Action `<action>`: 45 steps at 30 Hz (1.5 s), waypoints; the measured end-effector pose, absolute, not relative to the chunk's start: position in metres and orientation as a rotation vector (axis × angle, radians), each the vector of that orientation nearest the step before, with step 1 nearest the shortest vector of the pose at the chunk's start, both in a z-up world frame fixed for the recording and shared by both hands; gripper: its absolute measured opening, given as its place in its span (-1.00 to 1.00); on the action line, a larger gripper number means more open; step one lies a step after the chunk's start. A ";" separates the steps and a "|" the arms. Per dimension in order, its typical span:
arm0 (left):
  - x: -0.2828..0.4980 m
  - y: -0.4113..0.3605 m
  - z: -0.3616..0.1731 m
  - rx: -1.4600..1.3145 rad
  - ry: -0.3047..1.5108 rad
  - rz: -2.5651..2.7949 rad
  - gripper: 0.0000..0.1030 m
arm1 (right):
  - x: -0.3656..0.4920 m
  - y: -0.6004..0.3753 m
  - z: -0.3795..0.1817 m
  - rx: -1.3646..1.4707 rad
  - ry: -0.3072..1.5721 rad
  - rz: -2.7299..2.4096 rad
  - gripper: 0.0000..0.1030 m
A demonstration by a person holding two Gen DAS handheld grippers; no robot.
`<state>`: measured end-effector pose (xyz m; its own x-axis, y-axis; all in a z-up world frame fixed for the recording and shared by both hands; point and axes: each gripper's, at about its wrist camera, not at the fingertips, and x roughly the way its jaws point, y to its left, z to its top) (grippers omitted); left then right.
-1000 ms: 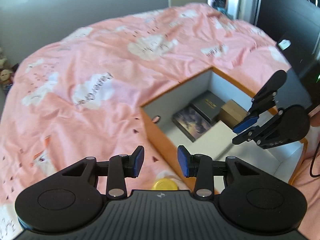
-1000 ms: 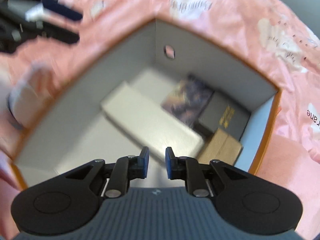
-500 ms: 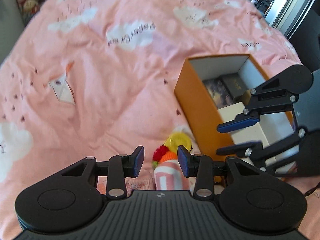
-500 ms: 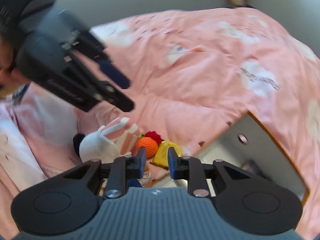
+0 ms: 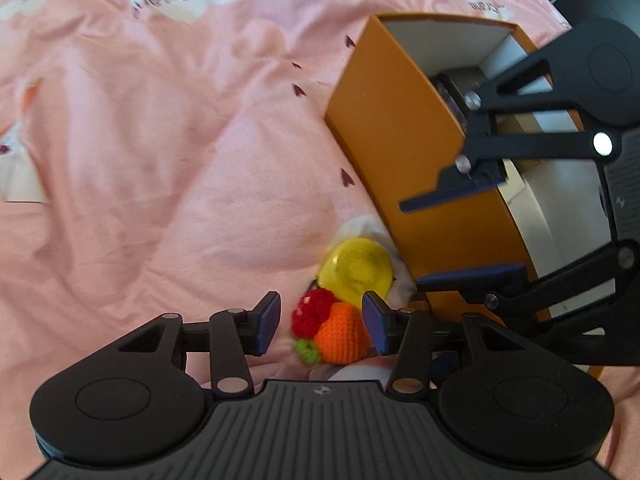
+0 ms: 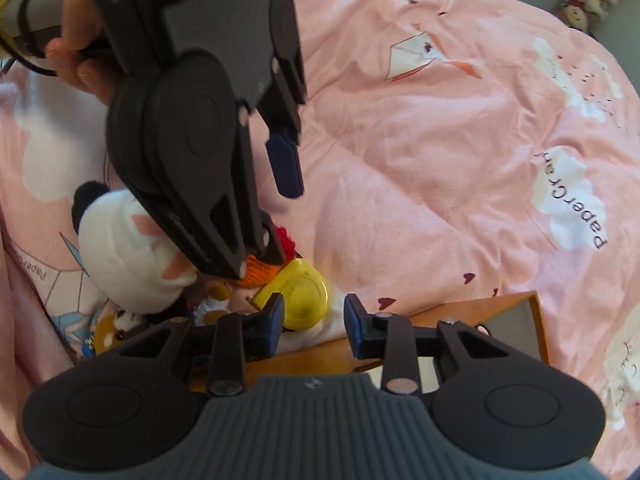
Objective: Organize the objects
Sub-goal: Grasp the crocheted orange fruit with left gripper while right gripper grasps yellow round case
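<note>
On the soft pink duvet [image 5: 160, 140] my left gripper [image 5: 320, 322] is opening around the crochet toy [image 5: 338, 334], not yet pinching. My right gripper [image 6: 314, 326], also opening, is empty above the yellow lid [image 6: 298, 294]; they crowd each other beside the orange box [image 5: 408, 140] and, I think, may collide.

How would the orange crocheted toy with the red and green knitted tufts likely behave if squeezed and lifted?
The orange crocheted toy looks like soft yarn, so it would probably compress rather than resist. It seems small and stuffed, so likely light. Its fuzzy surface should grip the left hand-held gripper, whose opening jaws flank it, without slipping.

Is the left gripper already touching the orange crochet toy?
Cannot tell. In the left wrist view the orange crochet toy sits between the opening left gripper, hiding any gap at the right finger.
</note>
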<state>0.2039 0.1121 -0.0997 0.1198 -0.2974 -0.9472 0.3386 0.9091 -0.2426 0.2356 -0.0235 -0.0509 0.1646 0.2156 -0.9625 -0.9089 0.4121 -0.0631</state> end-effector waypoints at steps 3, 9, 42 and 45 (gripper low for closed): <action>0.205 0.110 -0.109 0.042 1.410 -0.495 0.19 | 0.240 -0.026 -0.053 -0.772 1.123 0.956 -0.22; 0.202 0.107 -0.126 0.047 1.469 -0.509 0.23 | 0.247 -0.024 -0.057 -0.755 1.142 0.979 -0.16; 0.174 0.165 -0.049 0.007 1.233 -0.333 0.05 | 0.254 0.028 -0.111 -1.110 1.286 1.152 0.26; 0.173 0.166 -0.053 0.007 1.233 -0.338 0.05 | 0.253 0.035 -0.120 -1.168 1.303 1.179 0.26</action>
<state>0.1731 0.1656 -0.0532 0.2884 -0.2492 -0.9245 0.2565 0.9504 -0.1761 0.2534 0.0352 -0.1202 -0.0496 -0.0379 -0.9981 -0.9968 0.0641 0.0471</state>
